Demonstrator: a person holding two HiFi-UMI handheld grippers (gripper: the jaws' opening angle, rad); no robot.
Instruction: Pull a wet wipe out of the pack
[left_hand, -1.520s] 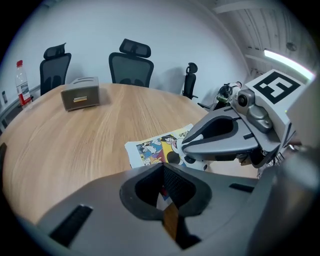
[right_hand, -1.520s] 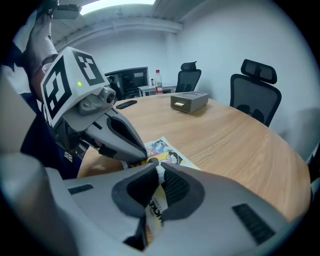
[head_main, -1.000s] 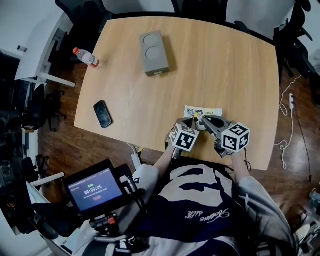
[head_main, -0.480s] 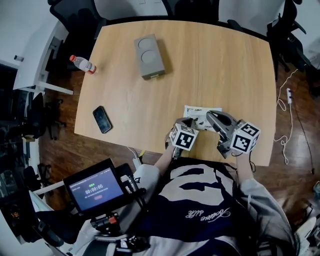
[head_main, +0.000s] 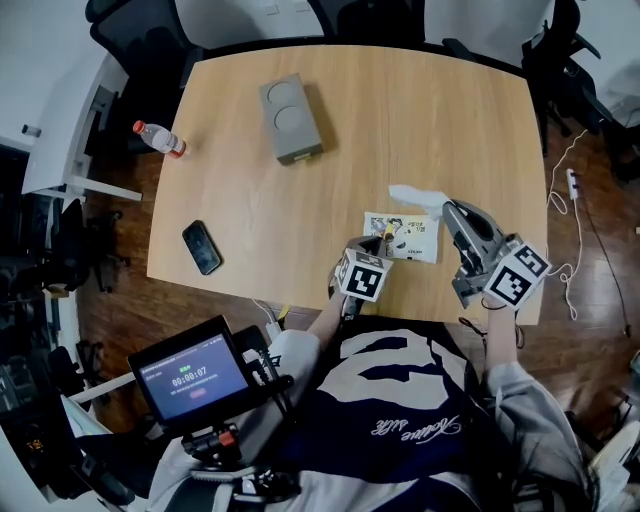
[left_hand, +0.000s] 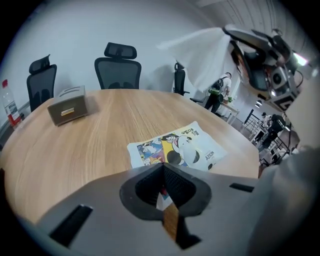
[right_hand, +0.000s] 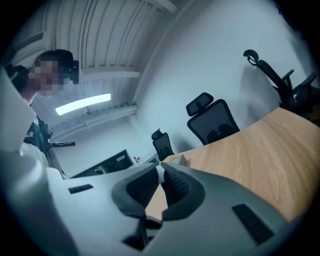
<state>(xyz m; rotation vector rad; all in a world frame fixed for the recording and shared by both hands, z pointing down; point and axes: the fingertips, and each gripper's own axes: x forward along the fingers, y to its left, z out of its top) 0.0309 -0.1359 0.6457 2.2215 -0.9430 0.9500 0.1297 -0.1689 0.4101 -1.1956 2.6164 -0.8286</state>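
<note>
The wet wipe pack (head_main: 402, 237), a flat pouch with a cartoon print, lies near the table's front edge; in the left gripper view the pack (left_hand: 175, 148) sits just ahead of the jaws. My left gripper (head_main: 384, 243) is shut on the pack's near edge, and a sliver of it shows between the jaws (left_hand: 163, 192). A white wet wipe (head_main: 414, 194) hangs in the air above and right of the pack, clear of it (left_hand: 202, 57). My right gripper (head_main: 447, 206) is raised and shut on the wipe's end; a white scrap shows between its pads (right_hand: 159, 170).
A grey box (head_main: 291, 118) stands at the table's far left, a phone (head_main: 202, 247) at the near left edge and a water bottle (head_main: 160, 138) beyond the left corner. Office chairs (left_hand: 117, 67) ring the far side. A timer screen (head_main: 190, 378) sits near my body.
My right gripper rose and swung right, away from the pack, drawing the white wipe out into the air. The left gripper stayed on the pack.
</note>
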